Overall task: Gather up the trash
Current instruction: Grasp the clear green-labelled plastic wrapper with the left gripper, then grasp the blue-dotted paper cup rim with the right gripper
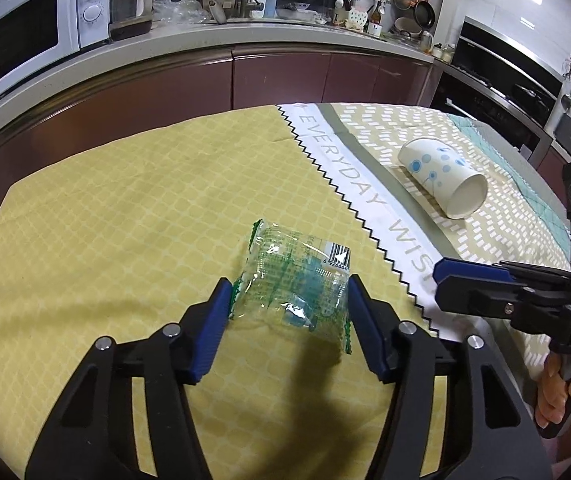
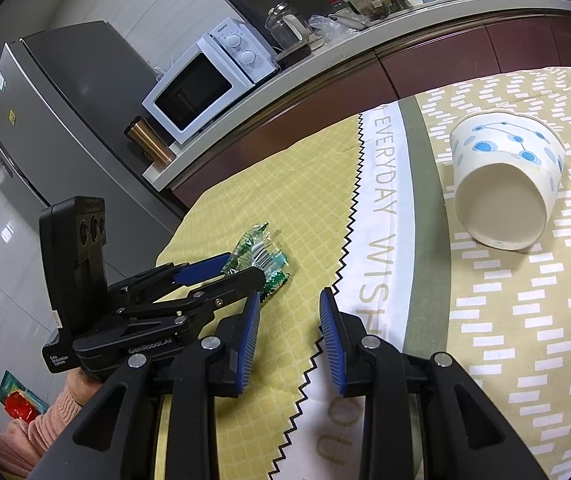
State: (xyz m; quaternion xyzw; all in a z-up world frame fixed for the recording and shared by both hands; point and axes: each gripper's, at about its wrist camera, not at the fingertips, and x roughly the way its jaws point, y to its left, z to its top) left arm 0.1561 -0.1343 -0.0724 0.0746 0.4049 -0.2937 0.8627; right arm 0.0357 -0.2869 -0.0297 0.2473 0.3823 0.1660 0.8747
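Left wrist view: the left gripper (image 1: 289, 308) is seen half open, its pads flanking, perhaps touching, the clear green wrapper (image 1: 291, 276) lying on the cloth-covered surface (image 1: 125, 208); a paper cup (image 1: 443, 176) lies tipped at 2 o'clock.

Right wrist view: the right gripper (image 2: 289, 340) is held narrowly open and empty, the cup at 1 o'clock.

The wrapper grasp is judged in hand; closing and lifting are called for next.

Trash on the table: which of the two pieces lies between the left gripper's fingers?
The clear green-printed wrapper, flat on the yellow cloth; the dotted paper cup lies apart, tipped over.
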